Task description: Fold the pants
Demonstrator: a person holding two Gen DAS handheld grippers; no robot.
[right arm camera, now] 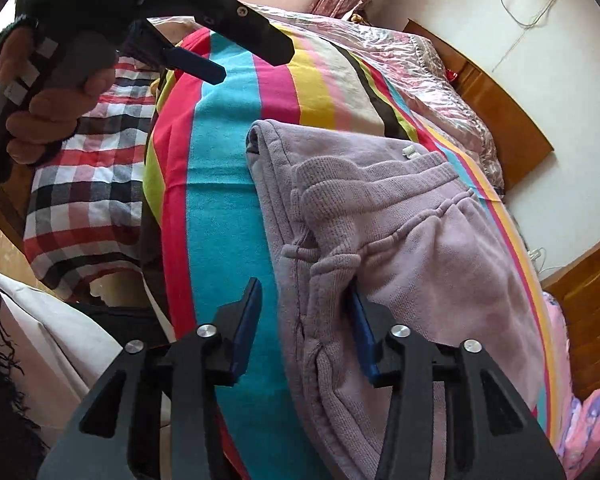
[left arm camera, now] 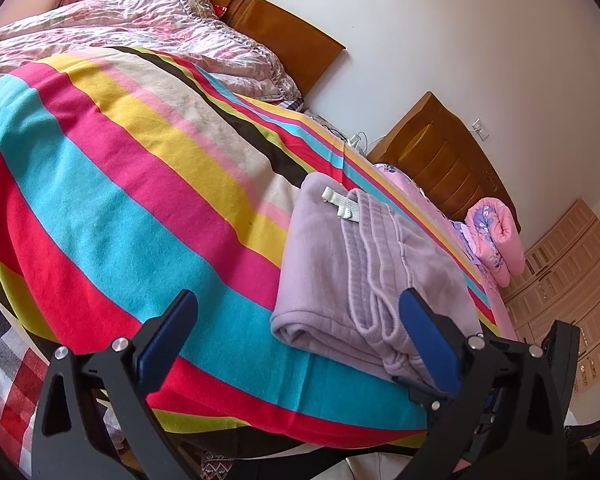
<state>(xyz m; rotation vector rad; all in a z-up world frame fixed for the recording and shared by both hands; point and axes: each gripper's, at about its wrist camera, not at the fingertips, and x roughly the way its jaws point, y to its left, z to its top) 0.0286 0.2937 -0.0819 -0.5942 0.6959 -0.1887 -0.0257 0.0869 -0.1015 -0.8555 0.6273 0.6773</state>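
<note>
Lilac knit pants (left arm camera: 364, 272) lie folded in a stack on the striped blanket (left arm camera: 132, 184) near the bed's right edge, with a white drawstring on top. My left gripper (left arm camera: 296, 328) is open and holds nothing; its right finger sits against the near edge of the pants. In the right wrist view the pants (right arm camera: 400, 216) fill the middle. My right gripper (right arm camera: 304, 320) is open, and its right finger is tucked against a fold of the cloth. The left gripper (right arm camera: 220, 56) also shows at the upper left, held in a hand above the blanket.
A floral quilt (left arm camera: 148, 20) lies at the head of the bed by the wooden headboard (left arm camera: 284, 28). A wooden nightstand (left arm camera: 444, 156) and a rolled pink blanket (left arm camera: 496, 236) are at the right. A plaid sheet (right arm camera: 84, 184) hangs at the bed's near side.
</note>
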